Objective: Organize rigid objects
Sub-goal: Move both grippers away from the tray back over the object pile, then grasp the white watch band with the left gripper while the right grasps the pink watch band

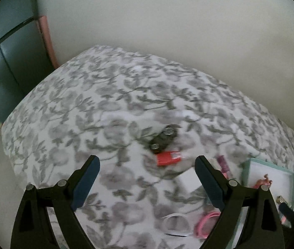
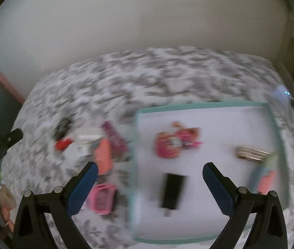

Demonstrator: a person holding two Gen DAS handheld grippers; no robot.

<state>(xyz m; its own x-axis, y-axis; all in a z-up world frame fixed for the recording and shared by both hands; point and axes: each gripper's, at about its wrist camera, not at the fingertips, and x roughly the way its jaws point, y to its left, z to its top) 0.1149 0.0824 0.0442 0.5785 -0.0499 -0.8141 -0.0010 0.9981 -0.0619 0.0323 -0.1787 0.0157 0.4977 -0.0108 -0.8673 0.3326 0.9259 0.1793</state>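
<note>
- Floral cloth in grey and white is spread over the work surface, and small rigid things are scattered on it.
- Left gripper is held above the cloth with its jaws spread wide; nothing is between the blue pads.
- A red rectangular piece is seen just ahead of the left gripper, touching a black piece with silvery round parts beyond it.
- A white flat card, a pink loop and a white cable are seen lower on the cloth, all blurred.
- Right gripper is held over a white tray with a mint-green rim; its jaws are wide apart and empty.
- A black oblong block lies inside the tray, below and between the right gripper's fingers but untouched by them.
- A pink and orange toy-like object and a brass-coloured ridged object are also in the tray, well apart from each other.
- A salmon oblong, a magenta piece and a pink case lie on the cloth just left of the tray; details cannot be told through the blur.
</note>
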